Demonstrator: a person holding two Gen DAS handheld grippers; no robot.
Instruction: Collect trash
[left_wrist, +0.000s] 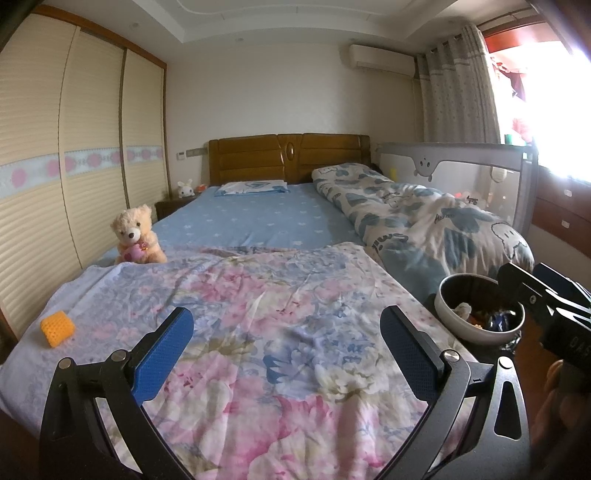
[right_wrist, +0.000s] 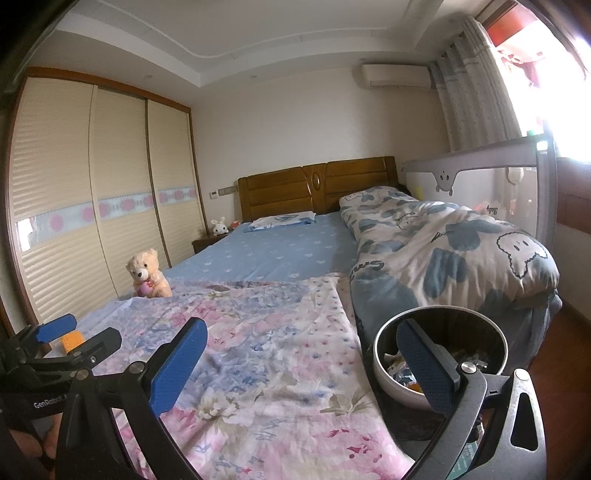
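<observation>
A round white trash bin (left_wrist: 480, 312) with a dark inside stands at the bed's right foot corner and holds several wrappers; it also shows in the right wrist view (right_wrist: 439, 362). An orange knitted piece (left_wrist: 57, 328) lies on the floral sheet (left_wrist: 280, 317) at the left edge; in the right wrist view it (right_wrist: 72, 341) is partly hidden behind the left gripper. My left gripper (left_wrist: 286, 345) is open and empty above the sheet. My right gripper (right_wrist: 301, 363) is open and empty, its right finger (right_wrist: 424, 365) over the bin.
A teddy bear (left_wrist: 136, 236) sits on the bed's left side. A rolled quilt (left_wrist: 424, 218) lies along the right. A grey bed rail (left_wrist: 461, 162), a wooden headboard (left_wrist: 288, 157) and wardrobe doors (left_wrist: 55, 166) bound the bed.
</observation>
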